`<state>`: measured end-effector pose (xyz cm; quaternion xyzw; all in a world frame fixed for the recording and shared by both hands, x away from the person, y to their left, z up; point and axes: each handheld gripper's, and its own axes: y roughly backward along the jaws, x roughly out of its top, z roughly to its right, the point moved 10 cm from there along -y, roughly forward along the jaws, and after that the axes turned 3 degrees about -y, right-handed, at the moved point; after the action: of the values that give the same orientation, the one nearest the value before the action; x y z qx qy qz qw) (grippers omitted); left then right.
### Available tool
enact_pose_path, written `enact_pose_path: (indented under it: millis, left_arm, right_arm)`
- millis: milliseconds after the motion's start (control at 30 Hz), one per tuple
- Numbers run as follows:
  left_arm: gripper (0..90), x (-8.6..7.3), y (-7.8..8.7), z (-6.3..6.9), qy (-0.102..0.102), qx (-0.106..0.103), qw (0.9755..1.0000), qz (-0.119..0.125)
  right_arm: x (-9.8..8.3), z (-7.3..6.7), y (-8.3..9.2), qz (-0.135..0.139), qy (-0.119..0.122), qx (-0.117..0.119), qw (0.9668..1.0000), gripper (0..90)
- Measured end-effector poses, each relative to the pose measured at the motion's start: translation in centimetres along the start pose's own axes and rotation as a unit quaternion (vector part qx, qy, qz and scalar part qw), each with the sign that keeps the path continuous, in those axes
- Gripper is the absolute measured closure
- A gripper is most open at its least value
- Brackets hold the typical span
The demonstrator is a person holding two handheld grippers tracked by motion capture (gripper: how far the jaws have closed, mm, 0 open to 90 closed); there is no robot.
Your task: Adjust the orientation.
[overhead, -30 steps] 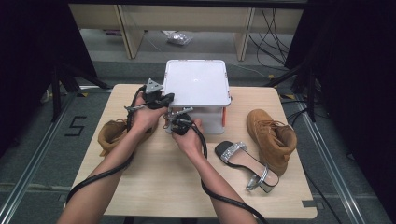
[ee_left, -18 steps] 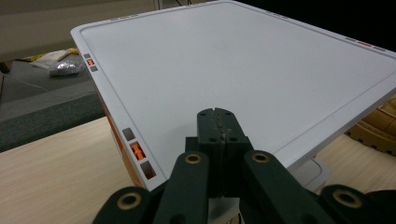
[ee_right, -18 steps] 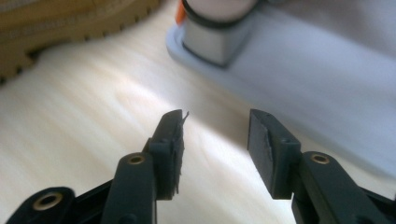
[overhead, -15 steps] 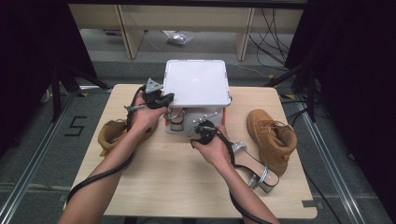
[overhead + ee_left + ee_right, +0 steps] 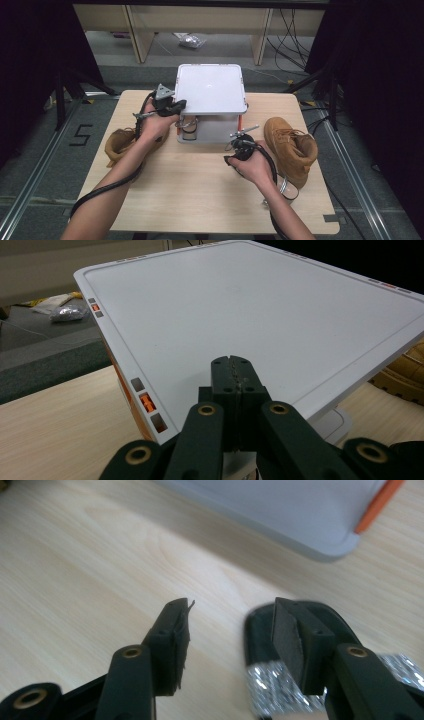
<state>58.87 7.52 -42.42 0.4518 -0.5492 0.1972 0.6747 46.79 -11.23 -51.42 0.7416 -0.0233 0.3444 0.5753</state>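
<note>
Your left gripper [image 5: 233, 371], jaws pressed together on lid [image 5: 210, 87] edge, holds box open. Right gripper [image 5: 230, 625], jaws spread, hovers above sandal [image 5: 280, 670]. Likely next: straddle strap, close, lift.

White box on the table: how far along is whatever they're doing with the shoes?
Done: what looks like one sandal lies in the box under the raised lid. In hand: the left gripper is shut on the lid, holding it up; the right gripper has its jaws open over a second sandal. Left, probably: that sandal, perhaps the two tan boots, then closing the lid.
</note>
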Motion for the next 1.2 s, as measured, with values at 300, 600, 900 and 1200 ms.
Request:
enact_pose_path:
  millis: [300,600,900,1200]
  left_arm:
    - [89.8,0.0,0.0,0.0,0.001,0.002,1.0,0.0]
    - [89.8,0.0,0.0,0.0,0.0,0.001,1.0,0.0]
    - [89.8,0.0,0.0,0.0,-0.001,0.002,1.0,-0.003]
    - [89.8,0.0,0.1,0.0,-0.003,0.002,1.0,-0.003]
  right_arm:
    - [-2.0,2.9,1.9,-0.027,0.006,-0.013,0.9996,45.0]
    - [-4.2,5.2,3.8,-0.051,-0.013,-0.026,0.9983,41.1]
    - [-6.2,6.4,4.3,-0.093,0.016,-0.035,0.9949,37.7]
    - [-7.5,6.7,3.7,-0.117,0.056,-0.067,0.9893,35.4]
